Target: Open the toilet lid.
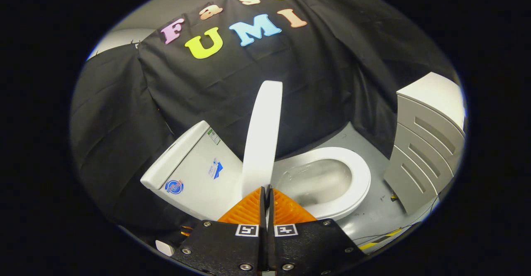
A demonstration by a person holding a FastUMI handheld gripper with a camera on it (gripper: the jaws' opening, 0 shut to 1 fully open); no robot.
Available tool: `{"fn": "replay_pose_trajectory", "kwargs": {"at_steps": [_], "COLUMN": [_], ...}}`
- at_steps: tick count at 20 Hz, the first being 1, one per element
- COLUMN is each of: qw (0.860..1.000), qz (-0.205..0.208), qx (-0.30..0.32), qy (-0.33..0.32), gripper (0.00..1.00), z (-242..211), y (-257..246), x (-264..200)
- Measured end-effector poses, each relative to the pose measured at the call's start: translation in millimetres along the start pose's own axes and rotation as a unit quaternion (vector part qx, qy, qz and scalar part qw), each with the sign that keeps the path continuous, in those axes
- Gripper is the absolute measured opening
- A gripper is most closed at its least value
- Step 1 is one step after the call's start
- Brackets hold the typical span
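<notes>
In the middle of the frame the toilet lid (263, 139) stands nearly upright, edge-on, its long axis running up from the gripper (267, 193), whose fingers are clenched on its lower rim. Left of it lies the cistern (186, 164); right of it the open seat (352, 176) and bowl. A grey cabinet (423, 143) stands at the right edge, well apart. The lid looks nearly open; leaning it toward the cistern seems unobstructed.

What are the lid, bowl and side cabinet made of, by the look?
Lid, pinched edge-on in the tool: smooth white, probably plastic; thin with an even sheen. Bowl: glossy white with sharp highlights, likely glazed ceramic. Cabinet: matte grey slatted front, maybe painted board or plastic.
</notes>
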State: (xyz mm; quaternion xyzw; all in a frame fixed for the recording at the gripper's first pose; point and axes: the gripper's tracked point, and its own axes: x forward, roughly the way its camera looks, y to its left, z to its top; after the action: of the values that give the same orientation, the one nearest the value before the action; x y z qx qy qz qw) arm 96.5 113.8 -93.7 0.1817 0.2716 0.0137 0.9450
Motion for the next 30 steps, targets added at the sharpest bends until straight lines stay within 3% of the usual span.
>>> {"fn": "replay_pose_trajectory", "kwargs": {"at_steps": [15,30], "qw": [0.992,0.979], "qz": [-0.025,0.003], "qx": [-0.109,-0.190], "qy": [-0.053,-0.066], "gripper": [0.00,0.00], "z": [10,-2], "y": [72,149], "x": [-2,3]}}
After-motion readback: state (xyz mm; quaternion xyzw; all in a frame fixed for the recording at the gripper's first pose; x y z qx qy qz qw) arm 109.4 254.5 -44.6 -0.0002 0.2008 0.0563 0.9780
